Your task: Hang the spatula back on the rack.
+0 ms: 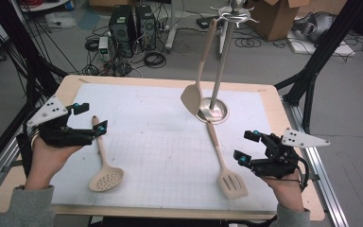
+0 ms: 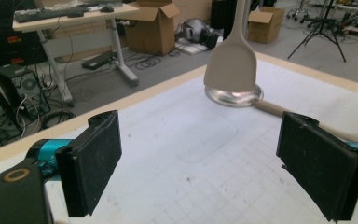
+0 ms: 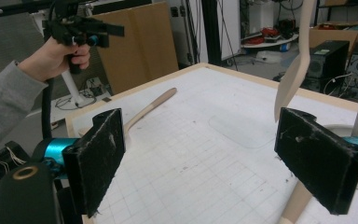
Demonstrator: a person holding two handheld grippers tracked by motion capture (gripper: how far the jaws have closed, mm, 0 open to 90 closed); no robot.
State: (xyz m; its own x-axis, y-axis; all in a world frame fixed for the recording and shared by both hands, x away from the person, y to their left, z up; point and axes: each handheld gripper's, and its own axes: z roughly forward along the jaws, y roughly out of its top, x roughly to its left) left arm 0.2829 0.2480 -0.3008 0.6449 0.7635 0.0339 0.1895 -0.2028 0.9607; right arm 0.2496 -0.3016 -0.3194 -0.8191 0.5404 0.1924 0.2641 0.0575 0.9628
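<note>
High view: one turner (image 1: 192,97) hangs on the rack (image 1: 222,61); skimmer (image 1: 105,176) and slotted turner (image 1: 230,182) lie on the mat (image 1: 160,142), so two left by my read. Left gripper (image 1: 89,119) and right gripper (image 1: 246,146) both empty.
Left gripper view: jaws spread, nothing held.
Right gripper view: same.

On the table (image 1: 264,101), a utensil stand (image 1: 216,106) sits toward the far right, a solid turner (image 1: 192,97) hanging from it. A slotted turner (image 1: 230,182) lies before the stand. A perforated spoon (image 1: 106,178) lies at left, beside the left gripper (image 1: 90,119). The right gripper (image 1: 246,146) is just right of the slotted turner.
</note>
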